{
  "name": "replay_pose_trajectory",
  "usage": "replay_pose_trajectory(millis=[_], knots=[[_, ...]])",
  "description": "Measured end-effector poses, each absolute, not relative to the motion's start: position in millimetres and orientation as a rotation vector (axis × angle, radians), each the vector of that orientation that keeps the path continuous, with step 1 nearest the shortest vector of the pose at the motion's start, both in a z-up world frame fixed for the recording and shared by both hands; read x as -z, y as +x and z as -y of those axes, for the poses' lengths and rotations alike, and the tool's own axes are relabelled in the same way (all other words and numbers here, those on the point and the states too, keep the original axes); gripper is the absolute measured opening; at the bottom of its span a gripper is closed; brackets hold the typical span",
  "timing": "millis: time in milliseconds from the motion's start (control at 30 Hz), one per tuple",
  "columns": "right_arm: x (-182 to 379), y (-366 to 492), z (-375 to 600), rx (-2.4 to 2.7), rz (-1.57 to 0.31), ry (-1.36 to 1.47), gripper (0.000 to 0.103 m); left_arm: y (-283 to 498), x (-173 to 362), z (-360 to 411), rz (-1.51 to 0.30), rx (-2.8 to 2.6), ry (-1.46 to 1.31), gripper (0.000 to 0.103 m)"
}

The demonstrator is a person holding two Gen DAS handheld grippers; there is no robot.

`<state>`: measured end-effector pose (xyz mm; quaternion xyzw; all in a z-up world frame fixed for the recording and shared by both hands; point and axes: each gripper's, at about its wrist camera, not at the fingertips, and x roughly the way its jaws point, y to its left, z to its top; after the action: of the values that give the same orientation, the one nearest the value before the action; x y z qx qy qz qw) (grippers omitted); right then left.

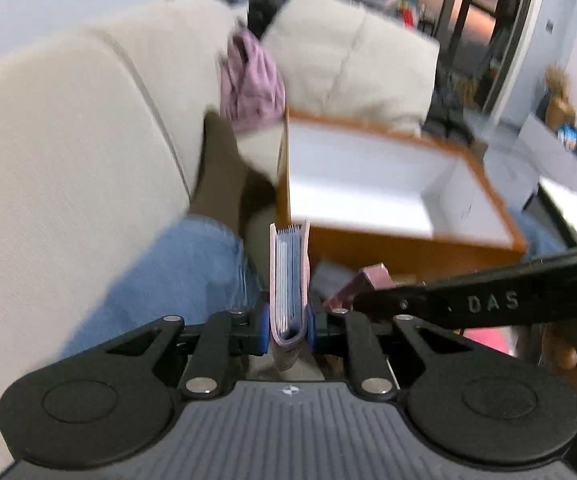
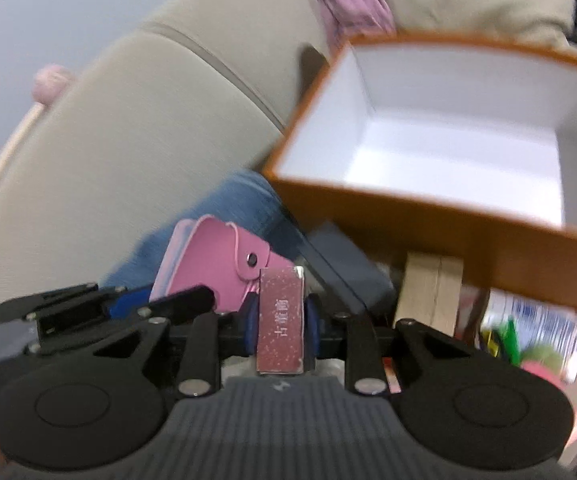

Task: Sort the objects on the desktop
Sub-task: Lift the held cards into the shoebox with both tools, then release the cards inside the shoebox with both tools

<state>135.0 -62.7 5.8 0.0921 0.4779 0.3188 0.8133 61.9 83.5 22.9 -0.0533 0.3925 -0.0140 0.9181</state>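
The left gripper (image 1: 288, 330) is pinching a pink card holder (image 1: 288, 280) edge-up between its blue fingers (image 1: 263, 330), the stack of card sleeves showing along the top. In the right wrist view the same card holder (image 2: 216, 256) is showing its snap flap, just beside the right gripper (image 2: 280, 326), whose fingers (image 2: 311, 328) are clamping a small maroon speckled box (image 2: 280, 320) with printed characters on its face. Ahead of both, an orange box (image 2: 440, 216) with a white inside is sitting open and looking empty; it is close in front, slightly to the right. Both views are blurred, so the 2 hands are probably travelling toward it.

The step in hand is likely carrying each item over the orange rim and dropping it in. To do it well, each gripper should be clearing the near wall before lowering, and the 2 should be going in 1 at a time, since they are crowding each other. The card holder is gripped low, so it may be tipping; releasing it close to the floor of the box (image 1: 368, 184) seems wise.
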Motion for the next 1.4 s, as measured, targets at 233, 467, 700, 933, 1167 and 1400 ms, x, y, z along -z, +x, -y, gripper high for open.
replay_pose_trajectory(millis=[233,467,700,933,1167,1400], knots=[[-57,153,87,-0.693,-0.828,0.274,0.025,82,-81,-77,-0.606,0.053,-0.103,0.019],[-42,199,121,-0.536,-0.835,0.362,0.025,143,-64,-57,-0.663,0.107,-0.068,0.019],[9,235,114,-0.485,-0.947,0.383,0.025,187,-17,-35,-0.858,0.111,0.028,0.019],[35,236,103,-0.505,-1.037,0.383,0.025,196,7,-31,-0.965,0.094,0.118,0.019],[52,247,93,-0.474,-1.086,0.384,0.025,203,26,-35,-1.064,0.090,0.101,0.020],[60,251,77,-0.456,-1.113,0.362,0.026,186,16,-46,-0.993,0.107,0.041,0.025]])
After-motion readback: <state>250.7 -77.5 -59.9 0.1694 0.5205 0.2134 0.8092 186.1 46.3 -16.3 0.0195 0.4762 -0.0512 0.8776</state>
